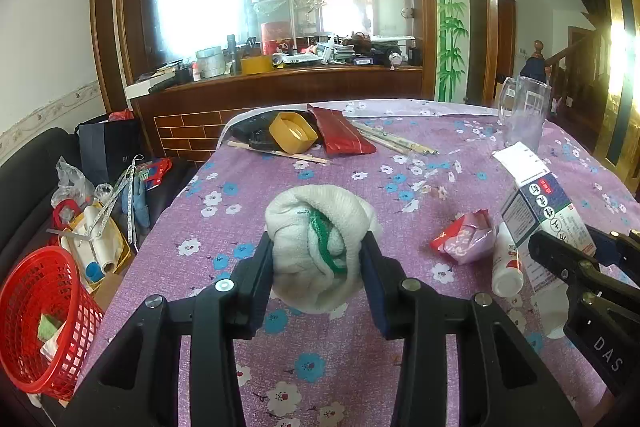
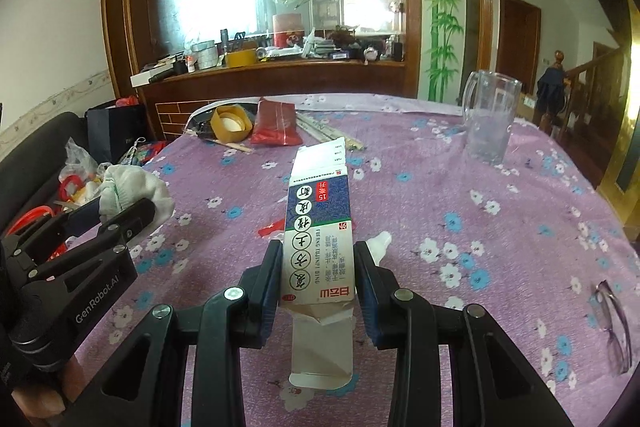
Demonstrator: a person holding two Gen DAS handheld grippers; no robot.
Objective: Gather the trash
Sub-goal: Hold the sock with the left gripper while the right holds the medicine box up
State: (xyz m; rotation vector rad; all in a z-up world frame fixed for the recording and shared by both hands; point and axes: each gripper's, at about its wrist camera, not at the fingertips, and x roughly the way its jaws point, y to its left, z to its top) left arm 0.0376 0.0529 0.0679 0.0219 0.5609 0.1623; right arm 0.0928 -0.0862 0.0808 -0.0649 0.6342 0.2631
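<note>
Two loads are already in hand: the left tongs (image 1: 318, 259) are clenched on a balled white cloth (image 1: 316, 247) with a green trim, held just above the table (image 1: 240, 195), and the right tongs (image 2: 318, 267) grip an opened medicine box (image 2: 318, 227) by its near half, its long axis running straight away from the fingers. Off the table's left edge, low beside the left tongs, sits the red basket (image 1: 44, 323), so the left hand looks far nearer to it than the right. Just beyond the box lie a crumpled red-and-pink wrapper (image 1: 464, 237) and a small white bottle (image 1: 507, 267), not yet collected. Farther back rest a yellow tape roll (image 1: 292, 131), a red packet (image 1: 342, 135), chopsticks (image 1: 394, 141) and a glass mug (image 1: 524, 115).
</note>
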